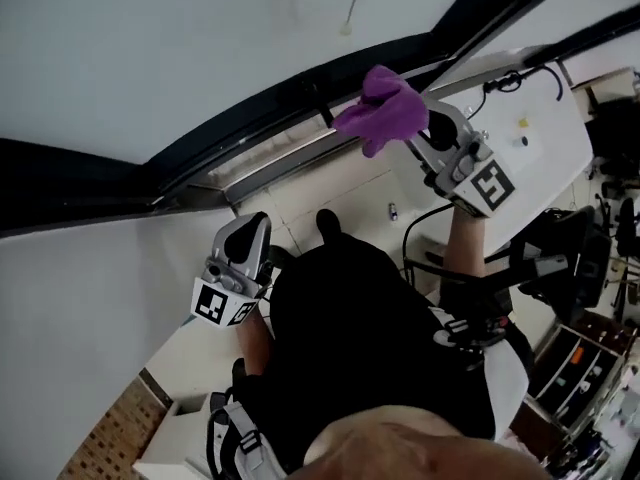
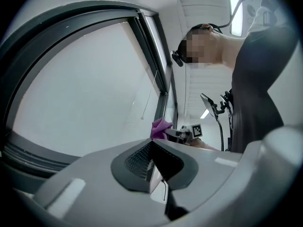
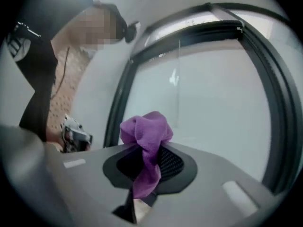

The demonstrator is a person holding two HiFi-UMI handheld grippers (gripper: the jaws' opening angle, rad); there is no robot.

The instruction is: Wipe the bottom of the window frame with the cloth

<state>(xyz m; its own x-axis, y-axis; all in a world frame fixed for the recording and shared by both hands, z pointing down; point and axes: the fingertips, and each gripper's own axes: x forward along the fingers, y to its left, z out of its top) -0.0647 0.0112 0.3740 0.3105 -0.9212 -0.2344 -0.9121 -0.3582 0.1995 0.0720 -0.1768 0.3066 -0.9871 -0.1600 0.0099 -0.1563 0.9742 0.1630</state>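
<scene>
My right gripper [image 1: 418,131] is shut on a bunched purple cloth [image 1: 383,111], which it holds up against the dark bottom rail of the window frame [image 1: 265,103]. In the right gripper view the cloth [image 3: 147,141] bulges out from between the closed jaws and a strip of it hangs down. My left gripper [image 1: 247,238] hangs lower, near the white sill [image 1: 320,183], with its jaws shut and nothing in them. From the left gripper view the cloth [image 2: 161,126] and the right gripper [image 2: 182,134] show far off along the frame.
A white ledge [image 1: 520,138] with a black cable runs to the right of the window. A blind cord [image 1: 352,3] hangs in front of the pane. Black equipment and shelves [image 1: 580,268] stand at the right. Below the left gripper sits a white box [image 1: 190,418].
</scene>
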